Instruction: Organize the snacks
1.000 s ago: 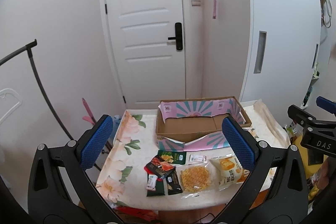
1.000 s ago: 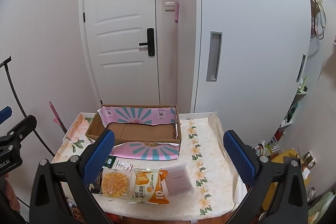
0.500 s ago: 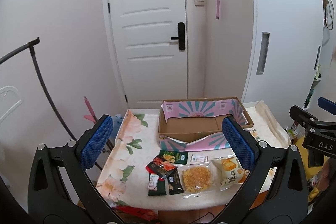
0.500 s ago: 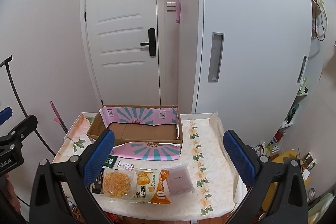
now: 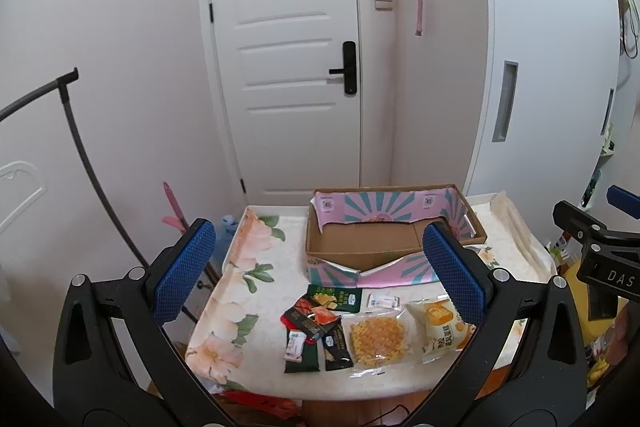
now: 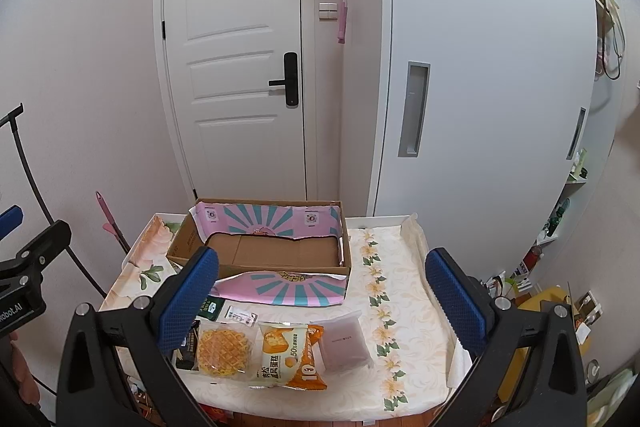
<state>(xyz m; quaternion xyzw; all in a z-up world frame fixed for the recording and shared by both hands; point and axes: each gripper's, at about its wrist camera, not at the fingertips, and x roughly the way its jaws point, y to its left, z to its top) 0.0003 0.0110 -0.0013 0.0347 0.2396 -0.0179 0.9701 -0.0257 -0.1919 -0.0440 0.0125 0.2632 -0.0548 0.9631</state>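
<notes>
Hovering above the near edge of the table (image 6: 404, 291), both grippers are spread wide with nothing between their blue pads. The left gripper (image 5: 320, 271) hangs over the snack pile, and the right gripper (image 6: 320, 303) sits just alongside, each one empty-handed. Back on the floral cloth sits the cardboard box (image 6: 264, 247), open on top, its pink-and-teal flaps folded down at the front and standing up at the back, nothing visible inside. In front of the box the snacks lie in a row: a clear packet of waffle (image 6: 224, 351), touching it on the right an orange cake packet (image 6: 288, 355), and beside that a pale pink pouch (image 6: 344, 341) overlapping the orange one's edge. To the left there's a cluster of small dark wrappers (image 5: 316, 331), some stacked across each other, with a green packet (image 5: 334, 299) just behind them and a little white sachet (image 5: 383, 302) next to it. Everything is out on the cloth, close to the box's front flap. Behind the table stands a white door (image 6: 236, 67).
</notes>
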